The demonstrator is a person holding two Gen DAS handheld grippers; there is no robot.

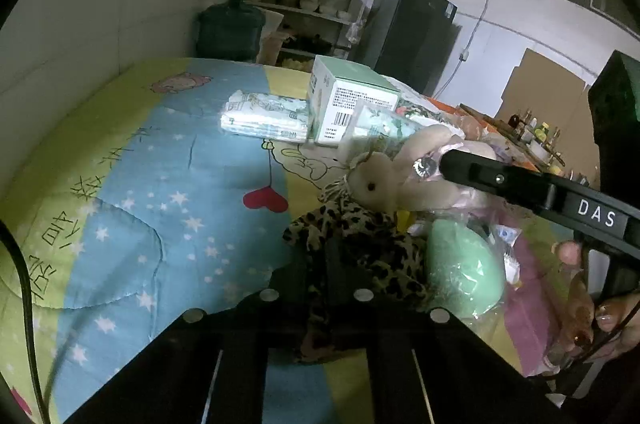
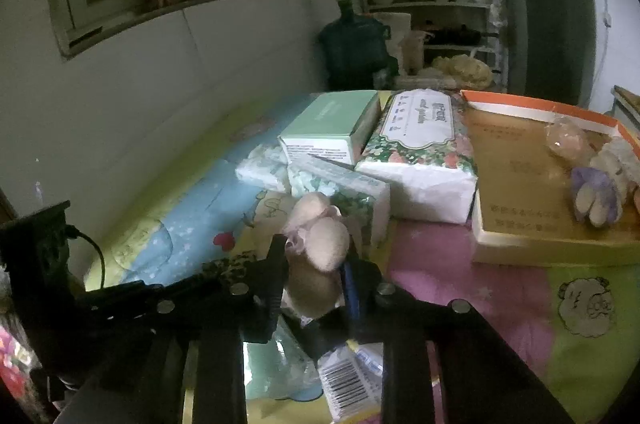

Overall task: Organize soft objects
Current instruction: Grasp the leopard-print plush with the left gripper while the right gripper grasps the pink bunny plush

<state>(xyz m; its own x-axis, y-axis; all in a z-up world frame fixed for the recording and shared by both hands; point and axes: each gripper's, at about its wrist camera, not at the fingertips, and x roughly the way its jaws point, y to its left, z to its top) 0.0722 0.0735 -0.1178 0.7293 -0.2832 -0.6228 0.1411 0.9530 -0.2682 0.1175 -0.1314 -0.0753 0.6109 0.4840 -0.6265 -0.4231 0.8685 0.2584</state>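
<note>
Left wrist view: your left gripper (image 1: 316, 288) sits low over the quilt (image 1: 132, 191), near its front edge. Its jaws are closed on the leopard cloth (image 1: 352, 236), which bunches between the fingers and spills forward onto the quilt.

Just right of the cloth lies a green pouch (image 1: 464, 272) in clear wrap. Behind the cloth, a cream bunny (image 1: 384, 179) sits on top of the pile, its head toward the quilt's middle.

Farther back, toward the far edge, a flat tissue pack (image 1: 264, 119) lies beside a green box (image 1: 352, 99); the two touch.

Your right gripper (image 1: 448, 163) comes in from the right edge of this view, its tip against the bunny.

Right wrist view: the right gripper (image 2: 316, 264) has its jaws closed partway on the bunny (image 2: 320, 244); the plush fills the gap between both fingers. The left gripper's body (image 2: 44, 256) is visible at the left, with the leopard cloth (image 2: 228, 268) beside it.

Behind the bunny, a small floral pack (image 2: 344, 187) leans against the green box (image 2: 332, 127) and a big tissue pack (image 2: 424, 151).

At the right edge of the quilt (image 2: 580, 344), a flat carton (image 2: 532, 183) holds a purple-and-cream plush (image 2: 600, 191) and a wrapped item I cannot identify.

A barcoded wrapper (image 2: 348, 380) lies under the right gripper, near the front edge.
</note>
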